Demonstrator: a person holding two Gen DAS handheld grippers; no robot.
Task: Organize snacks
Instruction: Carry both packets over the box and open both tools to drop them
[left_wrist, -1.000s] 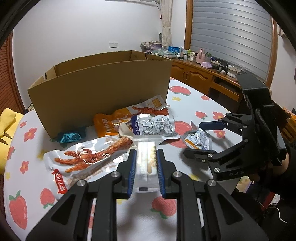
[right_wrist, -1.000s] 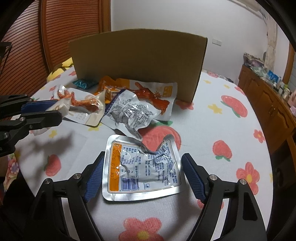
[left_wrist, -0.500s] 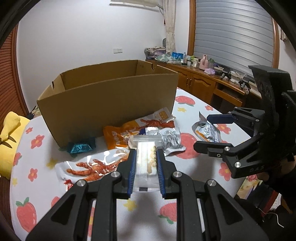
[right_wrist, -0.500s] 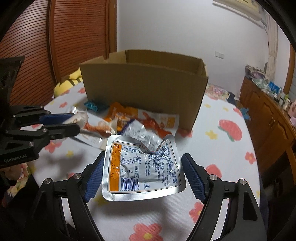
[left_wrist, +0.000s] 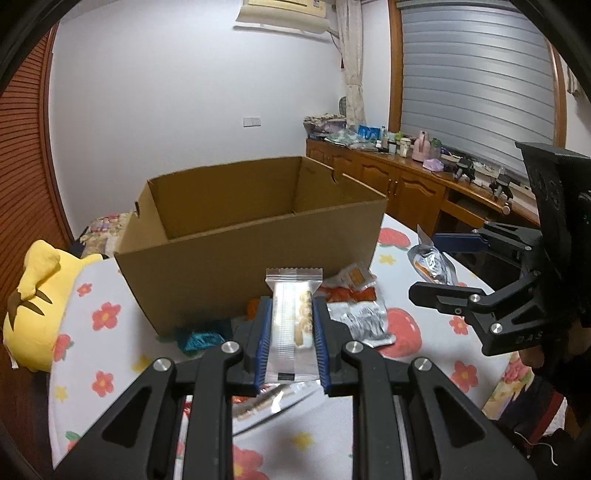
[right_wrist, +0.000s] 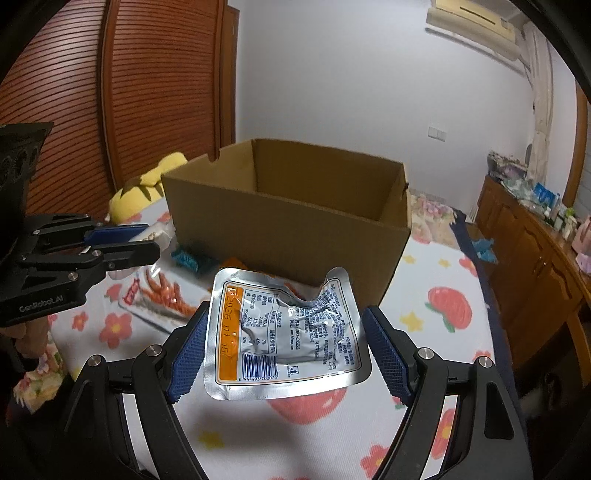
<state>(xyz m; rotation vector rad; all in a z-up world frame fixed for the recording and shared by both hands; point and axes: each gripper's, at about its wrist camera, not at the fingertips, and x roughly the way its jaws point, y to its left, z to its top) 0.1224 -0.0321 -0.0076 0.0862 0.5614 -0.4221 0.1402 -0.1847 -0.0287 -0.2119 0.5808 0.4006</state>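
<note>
while each gripper clamps a snack, left gripper (left_wrist: 291, 336) a clear bar packet (left_wrist: 293, 325) and right gripper (right_wrist: 286, 339) a silver pouch (right_wrist: 286, 332), the cardboard box (left_wrist: 251, 236) looks empty and several snacks lie on the table (left_wrist: 424, 354).

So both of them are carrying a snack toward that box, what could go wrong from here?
The right hand-held gripper pinches the silver pouch only by its side edges; already crumpled, it might buckle and slip out. The left hand-held gripper holds the clear bar packet below the cardboard box rim, so it could bump the wall.

Blk gripper (left_wrist: 291, 332) frames w/ silver screws; ribbed blue pads (right_wrist: 188, 354); "GenRobot.AI" marking.
</note>
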